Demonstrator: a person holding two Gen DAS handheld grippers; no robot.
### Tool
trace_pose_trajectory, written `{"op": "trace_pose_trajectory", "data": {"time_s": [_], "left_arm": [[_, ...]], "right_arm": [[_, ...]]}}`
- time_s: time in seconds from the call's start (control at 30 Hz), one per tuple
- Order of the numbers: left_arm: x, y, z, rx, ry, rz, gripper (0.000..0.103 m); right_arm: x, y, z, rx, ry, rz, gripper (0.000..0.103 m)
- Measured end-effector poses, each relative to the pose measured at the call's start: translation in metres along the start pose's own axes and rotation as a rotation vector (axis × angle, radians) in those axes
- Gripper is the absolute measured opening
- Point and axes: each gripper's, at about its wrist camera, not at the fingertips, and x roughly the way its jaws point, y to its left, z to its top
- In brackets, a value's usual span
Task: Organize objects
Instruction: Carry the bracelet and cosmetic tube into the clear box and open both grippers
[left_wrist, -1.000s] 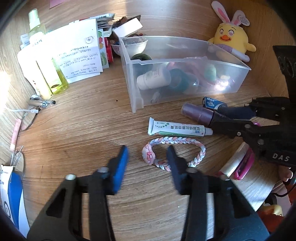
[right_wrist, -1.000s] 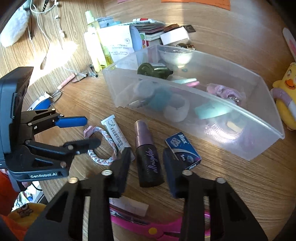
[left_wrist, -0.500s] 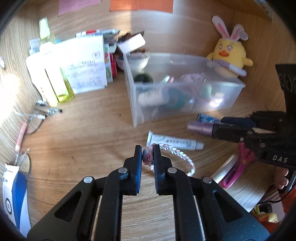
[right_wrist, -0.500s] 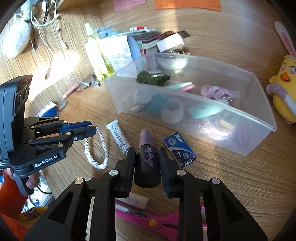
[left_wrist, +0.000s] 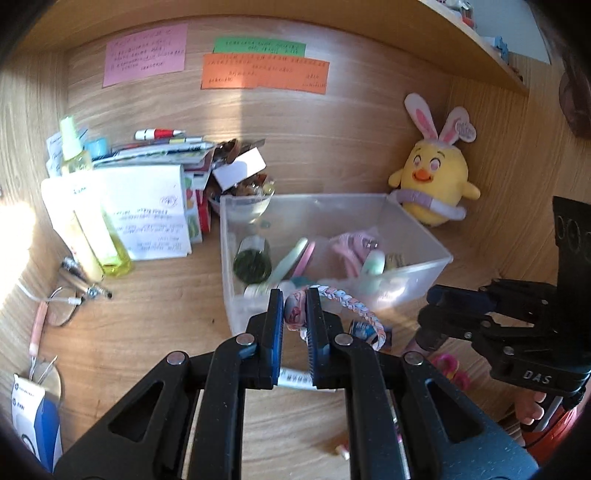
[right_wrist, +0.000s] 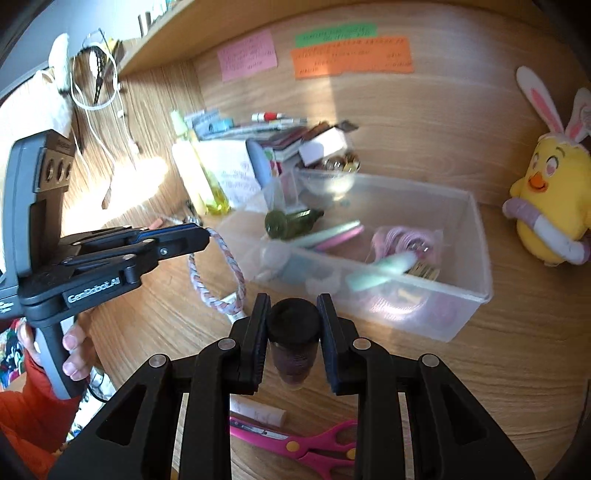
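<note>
My left gripper is shut on the pink knot of a braided pastel bracelet, which hangs off the desk in front of the clear plastic bin. In the right wrist view, the left gripper dangles the bracelet beside the bin's left end. My right gripper is shut on a dark purple cosmetic tube, held off the desk with its black cap pointing at the bin. The left wrist view shows the right gripper at the right.
The bin holds a green bottle, nail files and pink items. A white ointment tube and a small blue box lie on the desk. Pink scissors lie below my right gripper. A yellow plush chick stands behind; bottles and papers sit left.
The left gripper went from open around the bracelet to shut on it and rose. The right gripper closed on the purple tube and lifted it. Both views now look over the bin.
</note>
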Motion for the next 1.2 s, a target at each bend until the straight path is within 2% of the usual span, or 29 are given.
{"op": "trace_pose_trajectory", "data": {"time_s": [0.23,0.57,0.77,0.9,0.97,1.07,1.13,1.2], "left_arm": [[0.01,-0.003,0.019,-0.014,-0.016,-0.018,0.011],[0.033,0.01,0.039,-0.058,0.021,-0.057,0.011],[0.062,0.019,0.046,-0.087,0.081,-0.064,0.011],[0.077,0.021,0.045,-0.096,0.108,-0.051,0.012],[0.079,0.02,0.043,-0.091,0.114,-0.055,0.015],[0.075,0.015,0.04,-0.072,0.104,-0.059,0.033],[0.067,0.01,0.039,-0.052,0.079,-0.049,0.051],[0.059,0.007,0.039,-0.033,0.054,-0.04,0.057]], "right_arm": [[-0.023,-0.009,0.023,0.004,-0.078,-0.028,0.023],[-0.04,-0.024,0.058,0.009,-0.174,-0.113,0.023],[-0.019,-0.035,0.067,-0.002,-0.145,-0.201,0.023],[0.002,-0.044,0.065,0.017,-0.09,-0.211,0.023],[0.01,-0.047,0.064,0.027,-0.067,-0.187,0.023],[0.015,-0.046,0.063,0.027,-0.047,-0.164,0.024],[0.015,-0.045,0.064,0.022,-0.046,-0.181,0.03],[0.012,-0.046,0.064,0.033,-0.056,-0.193,0.041]]}}
